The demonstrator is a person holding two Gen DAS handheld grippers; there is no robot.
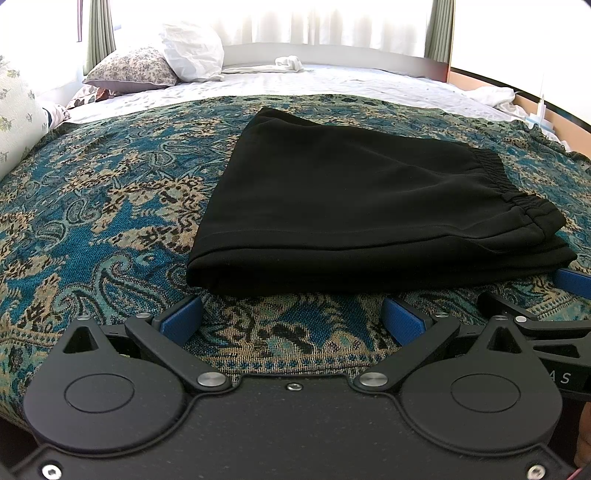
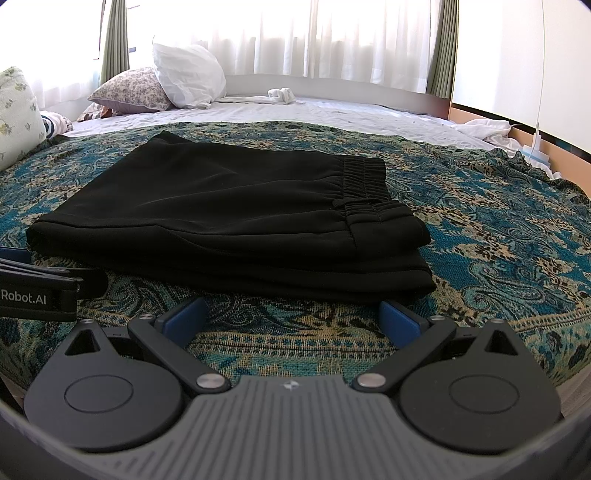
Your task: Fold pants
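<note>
I'm looking across a bed (image 2: 369, 110) spread with a white sheet; a blue-and-tan paisley throw (image 1: 92, 206) covers its near half. At the far left, a white pillow (image 2: 186, 75) leans on a floral pillow (image 1: 131, 70), and a pale flowered cushion (image 2: 16, 110) sits at the left edge. A crumpled white cloth (image 2: 280, 95) lies by the low headboard (image 1: 332, 55). Behind it, bright daylight pours through sheer white curtains (image 2: 295, 33) flanked by green drapes (image 2: 441, 48). A plain wall (image 2: 517, 55) stands on the right.
</note>
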